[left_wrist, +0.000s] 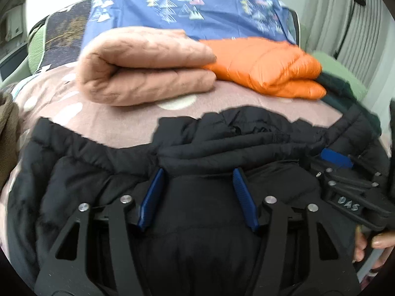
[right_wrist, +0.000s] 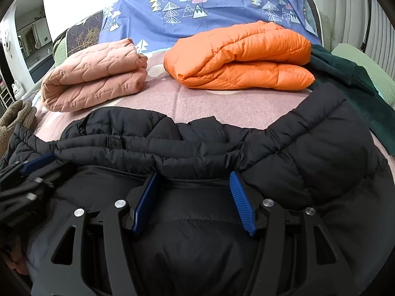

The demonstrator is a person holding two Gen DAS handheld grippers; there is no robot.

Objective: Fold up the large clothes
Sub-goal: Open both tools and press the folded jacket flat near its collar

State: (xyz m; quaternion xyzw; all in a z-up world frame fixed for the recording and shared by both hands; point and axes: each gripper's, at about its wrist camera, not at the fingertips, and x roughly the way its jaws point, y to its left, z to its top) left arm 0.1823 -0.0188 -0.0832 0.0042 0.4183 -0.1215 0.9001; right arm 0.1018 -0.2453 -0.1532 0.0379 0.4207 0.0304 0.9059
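A black puffer jacket [left_wrist: 222, 138] lies spread on the bed right in front of me; it also fills the lower right wrist view [right_wrist: 308, 153]. My left gripper [left_wrist: 198, 172] is open, its blue pads on either side of a raised fold of the jacket. My right gripper [right_wrist: 193, 176] is open too, its tips at the jacket's bunched collar edge. The right gripper shows at the right of the left wrist view [left_wrist: 350, 185], and the left gripper shows at the left of the right wrist view [right_wrist: 29, 172]. The grippers sit side by side.
A folded pink quilted garment [right_wrist: 93, 79] and a folded orange puffer jacket [right_wrist: 242, 56] lie farther back on the pink bedsheet [right_wrist: 197, 103]. A dark green garment [right_wrist: 350, 83] lies at the right, a brown fleece [right_wrist: 17, 118] at the left. A blue tree-print sheet [right_wrist: 197, 7] covers the headboard.
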